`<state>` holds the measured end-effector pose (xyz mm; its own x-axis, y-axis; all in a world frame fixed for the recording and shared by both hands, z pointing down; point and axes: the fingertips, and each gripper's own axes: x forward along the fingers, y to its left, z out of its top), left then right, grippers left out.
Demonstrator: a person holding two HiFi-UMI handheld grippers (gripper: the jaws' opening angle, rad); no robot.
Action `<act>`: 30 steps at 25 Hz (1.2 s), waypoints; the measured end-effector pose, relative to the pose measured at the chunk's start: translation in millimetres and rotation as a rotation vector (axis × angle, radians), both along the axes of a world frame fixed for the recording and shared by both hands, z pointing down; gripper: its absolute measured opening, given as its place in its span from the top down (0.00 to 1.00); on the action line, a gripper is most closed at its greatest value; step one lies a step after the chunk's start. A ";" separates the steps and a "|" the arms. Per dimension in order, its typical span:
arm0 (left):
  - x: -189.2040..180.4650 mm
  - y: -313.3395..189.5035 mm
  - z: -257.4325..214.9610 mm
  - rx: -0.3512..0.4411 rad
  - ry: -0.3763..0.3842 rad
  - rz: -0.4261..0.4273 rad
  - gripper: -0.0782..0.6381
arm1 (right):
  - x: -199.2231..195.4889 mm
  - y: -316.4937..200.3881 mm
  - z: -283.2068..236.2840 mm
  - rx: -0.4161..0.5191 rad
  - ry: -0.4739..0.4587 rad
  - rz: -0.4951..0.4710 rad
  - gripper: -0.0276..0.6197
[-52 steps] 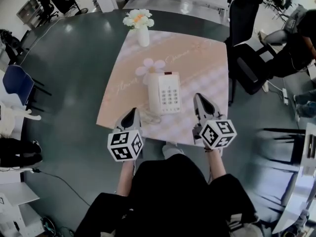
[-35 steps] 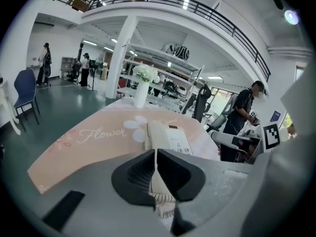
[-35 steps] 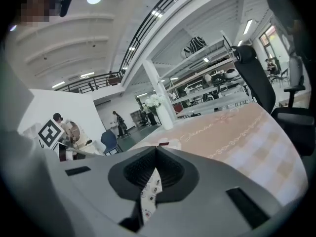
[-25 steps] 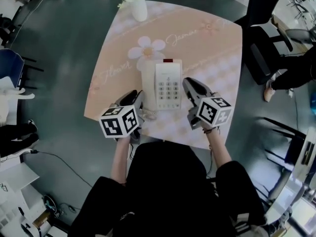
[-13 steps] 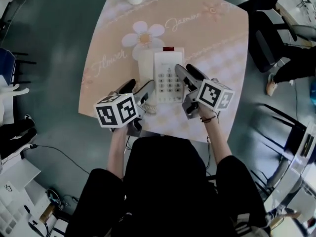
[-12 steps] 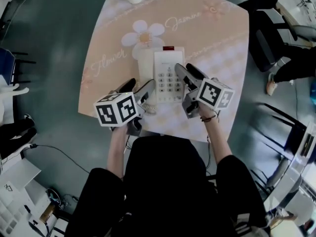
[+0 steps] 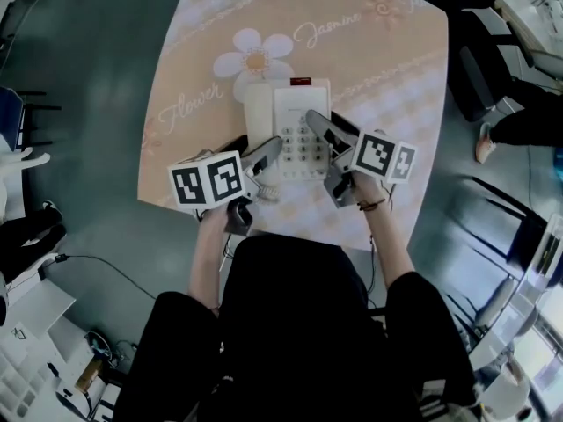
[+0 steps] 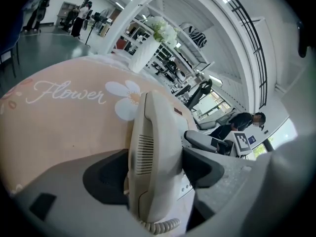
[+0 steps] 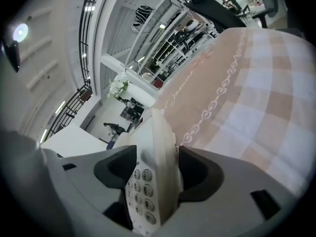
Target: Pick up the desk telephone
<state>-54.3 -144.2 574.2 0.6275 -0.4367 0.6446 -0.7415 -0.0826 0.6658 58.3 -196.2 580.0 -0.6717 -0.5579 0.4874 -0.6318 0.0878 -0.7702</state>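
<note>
- Pointing away lengthways, the white plastic desk telephone [image 7: 297, 130] lies straight ahead of both hands.
- Wide open, the left hand-held gripper [image 8: 155, 157] sits around its handset [image 8: 154, 132]; the right hand-held gripper [image 9: 157, 157], wide too, sits around its keypad side [image 9: 140, 189].

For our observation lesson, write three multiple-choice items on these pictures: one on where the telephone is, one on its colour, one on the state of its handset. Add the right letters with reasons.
1. Where is the telephone?
A on the table
B on a chair
C on the floor

2. What colour is it?
A black
B white
C red

3. The handset is
A hanging by its cord
B lying on the floor
C resting on the telephone

Answers:
1 A, the head view shows it standing mid-table.
2 B, both body and handset are white.
3 C, it lies in its cradle beside the keys.
</note>
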 end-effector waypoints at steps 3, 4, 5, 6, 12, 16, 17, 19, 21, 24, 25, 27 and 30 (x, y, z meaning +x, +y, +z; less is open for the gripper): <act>4.6 3.0 4.4 -0.035 0.014 0.040 0.44 | -3.7 1.0 1.7 -0.016 0.013 -0.028 0.58; 4.9 3.5 4.6 -0.039 0.012 0.047 0.44 | -4.9 1.4 2.0 -0.020 0.019 -0.035 0.59; 4.8 3.8 4.5 -0.041 0.012 0.051 0.44 | -5.7 1.8 2.1 -0.023 0.022 -0.039 0.59; 4.9 4.0 4.3 -0.042 0.013 0.055 0.44 | -6.0 2.1 2.3 -0.028 0.021 -0.042 0.59; 6.1 3.3 5.1 -0.037 0.020 0.066 0.44 | -5.4 1.6 4.2 -0.044 0.003 -0.052 0.59; 5.2 3.2 5.3 -0.013 0.018 0.036 0.44 | -4.9 1.8 4.5 -0.034 0.014 -0.033 0.59; 5.1 3.1 5.7 -0.007 0.018 0.027 0.44 | -4.4 1.8 4.8 -0.032 0.016 -0.028 0.59; 4.7 2.9 7.0 -0.004 0.010 0.018 0.44 | -3.8 1.7 5.8 -0.031 0.017 -0.019 0.59; 4.6 2.9 8.0 -0.010 -0.002 0.023 0.44 | -3.6 1.8 6.3 -0.030 0.020 -0.012 0.59; 4.9 3.1 8.5 -0.022 -0.009 0.026 0.44 | -2.8 1.7 6.0 -0.029 0.033 -0.004 0.59; 4.7 3.0 8.2 -0.024 -0.009 0.023 0.44 | -2.7 1.6 5.5 -0.028 0.037 -0.001 0.59; 3.9 2.6 7.1 -0.028 -0.006 0.018 0.44 | -2.9 1.4 4.4 -0.030 0.041 0.006 0.59; 4.0 2.9 5.4 -0.031 -0.005 0.022 0.44 | -1.9 2.9 2.8 -0.031 0.044 0.020 0.59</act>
